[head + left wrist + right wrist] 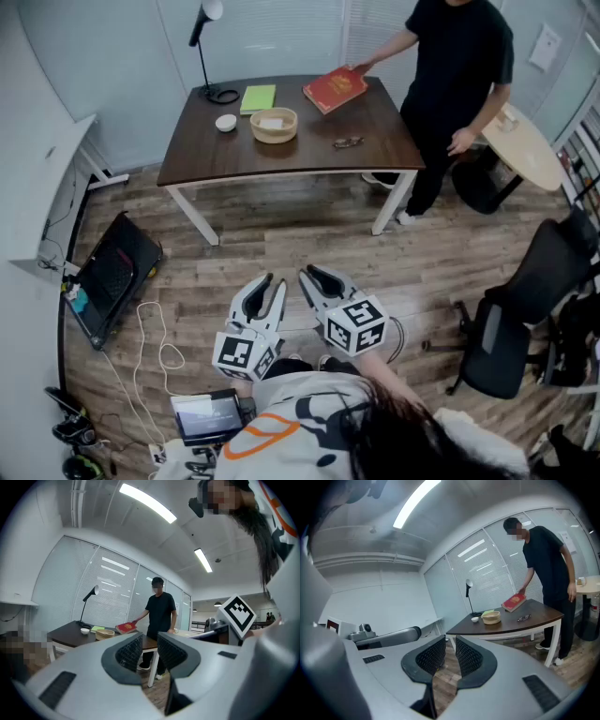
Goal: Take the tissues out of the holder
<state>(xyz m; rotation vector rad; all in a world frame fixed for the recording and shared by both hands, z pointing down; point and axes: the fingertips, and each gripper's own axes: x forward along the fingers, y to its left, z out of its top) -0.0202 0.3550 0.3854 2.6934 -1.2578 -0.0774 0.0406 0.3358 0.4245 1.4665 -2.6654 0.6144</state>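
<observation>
Tissues [273, 121] in holder [275, 135], tabletop [309, 155] centre, straight ahead & well apart; left gripper [270, 281] lines up best, right gripper [317, 274] beside it; both approx. closed, empty.

The woven tissue holder [274, 125] sits on the brown table [309, 155], a green notebook [259, 97] at its eleven o'clock, glasses [348, 142] at four. A person [459, 56] (black shirt) touches the red book [335, 90]. The left gripper [270, 281] and right gripper [312, 274] hover at six o'clock.

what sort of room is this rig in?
Probably an office: a dark wooden desk with a desk lamp, black swivel chairs, and glass partitions with blinds.
</observation>
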